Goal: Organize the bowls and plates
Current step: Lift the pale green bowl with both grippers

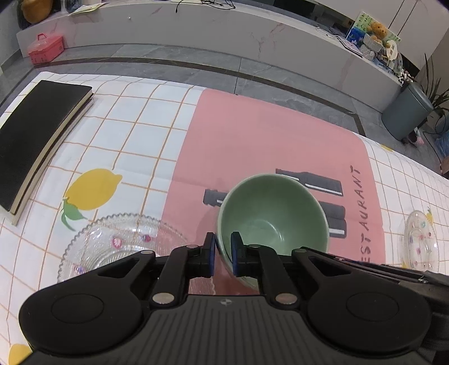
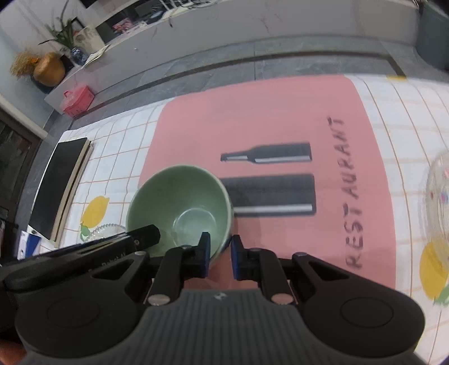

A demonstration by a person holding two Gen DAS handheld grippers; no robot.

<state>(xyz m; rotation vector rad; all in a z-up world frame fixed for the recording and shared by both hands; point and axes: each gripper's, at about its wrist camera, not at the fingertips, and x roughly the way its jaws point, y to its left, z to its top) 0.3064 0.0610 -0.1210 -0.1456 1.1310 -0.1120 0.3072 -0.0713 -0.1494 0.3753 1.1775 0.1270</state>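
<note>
A green bowl (image 1: 272, 216) sits on the pink placemat (image 1: 252, 134). My left gripper (image 1: 223, 254) is shut on the bowl's near-left rim, one pad inside and one outside. In the right wrist view my right gripper (image 2: 220, 254) is shut on the same bowl (image 2: 179, 202) at its near-right rim. The left gripper's finger (image 2: 140, 238) reaches into the bowl from the left. A clear glass plate (image 1: 118, 247) lies left of the bowl. A second clear glass dish (image 1: 421, 244) lies at the right; it also shows in the right wrist view (image 2: 437, 196).
A black notebook (image 1: 36, 140) lies at the table's far left. The tablecloth (image 1: 134, 134) is white with orange grid and lemons. Beyond the table edge are a grey floor, a low marble ledge (image 1: 196, 25), a pink box (image 1: 46, 49) and a grey bin (image 1: 407, 112).
</note>
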